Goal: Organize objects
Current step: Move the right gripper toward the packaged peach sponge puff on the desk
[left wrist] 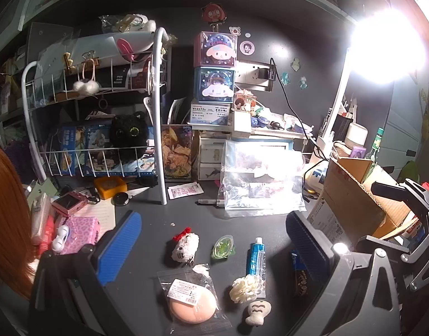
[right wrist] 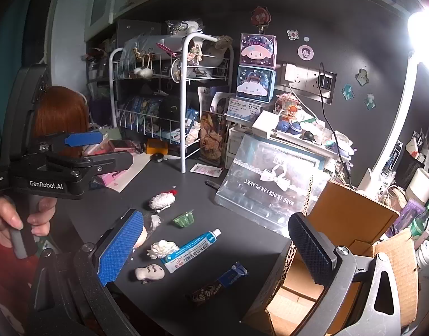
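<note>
Both tongs stand with jaws spread wide, nothing between the blue pads. The left tongs (left wrist: pixel 211 240) point forward, level. The right tongs (right wrist: pixel 217 240) face the same way, to the right of the left tongs and apart from them. The left hand (right wrist: pixel 17 218) wraps the left tongs' handle, fingers curled around it.

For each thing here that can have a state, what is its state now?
cardboard box: flaps open
left gripper: open, holds nothing
right gripper: open, holds nothing
tube: cap on, lying flat
sponge: in its wrapper
desk lamp: on
</note>
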`<state>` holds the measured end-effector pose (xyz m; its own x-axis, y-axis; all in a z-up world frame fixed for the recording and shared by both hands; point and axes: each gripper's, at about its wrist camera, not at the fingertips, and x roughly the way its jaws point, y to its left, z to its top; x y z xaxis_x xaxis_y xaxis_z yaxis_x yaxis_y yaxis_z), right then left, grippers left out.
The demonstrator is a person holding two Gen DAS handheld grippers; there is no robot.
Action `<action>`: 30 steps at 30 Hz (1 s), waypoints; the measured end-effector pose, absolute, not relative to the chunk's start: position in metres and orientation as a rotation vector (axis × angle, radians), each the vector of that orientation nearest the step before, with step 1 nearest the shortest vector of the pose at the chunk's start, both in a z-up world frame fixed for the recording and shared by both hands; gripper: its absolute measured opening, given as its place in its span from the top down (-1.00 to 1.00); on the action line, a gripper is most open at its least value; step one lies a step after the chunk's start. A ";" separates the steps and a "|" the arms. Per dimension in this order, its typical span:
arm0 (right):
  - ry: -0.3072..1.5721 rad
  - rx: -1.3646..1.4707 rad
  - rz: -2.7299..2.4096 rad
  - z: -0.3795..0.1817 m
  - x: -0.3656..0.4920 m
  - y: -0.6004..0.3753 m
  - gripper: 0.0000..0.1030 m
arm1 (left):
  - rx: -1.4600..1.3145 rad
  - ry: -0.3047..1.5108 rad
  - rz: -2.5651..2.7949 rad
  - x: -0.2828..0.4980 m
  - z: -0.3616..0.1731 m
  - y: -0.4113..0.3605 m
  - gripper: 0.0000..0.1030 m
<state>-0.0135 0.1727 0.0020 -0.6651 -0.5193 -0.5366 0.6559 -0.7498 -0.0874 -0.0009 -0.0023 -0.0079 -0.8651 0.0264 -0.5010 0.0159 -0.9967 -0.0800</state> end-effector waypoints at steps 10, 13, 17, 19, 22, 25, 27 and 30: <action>0.357 0.631 -2.352 0.002 -0.011 0.172 -1.00 | -0.825 -0.137 3.019 -0.003 -0.008 -0.002 -0.99; 0.347 0.632 -2.351 0.003 -0.011 0.172 -1.00 | -0.829 -0.143 3.015 -0.003 -0.009 -0.003 -0.99; 0.323 0.607 -2.418 0.004 -0.013 0.174 -1.00 | -0.835 -0.140 3.020 -0.003 -0.010 -0.003 -0.99; 0.306 0.607 -2.427 0.004 -0.013 0.176 -1.00 | -0.832 -0.143 3.019 -0.003 -0.010 -0.003 -0.99; 0.314 0.633 -2.409 0.005 -0.014 0.174 -1.00 | -0.829 -0.152 3.019 -0.003 -0.010 -0.005 -0.99; 0.385 0.647 -2.389 0.003 -0.007 0.165 -1.00 | -0.826 -0.148 3.028 -0.002 -0.012 -0.011 -0.99; 0.412 0.635 -2.385 0.002 0.000 0.156 -1.00 | -0.827 -0.149 3.031 -0.001 -0.014 -0.017 -0.99; 0.435 0.640 -2.343 -0.002 0.009 0.136 -1.00 | -0.829 -0.153 3.039 0.000 -0.018 -0.031 -0.99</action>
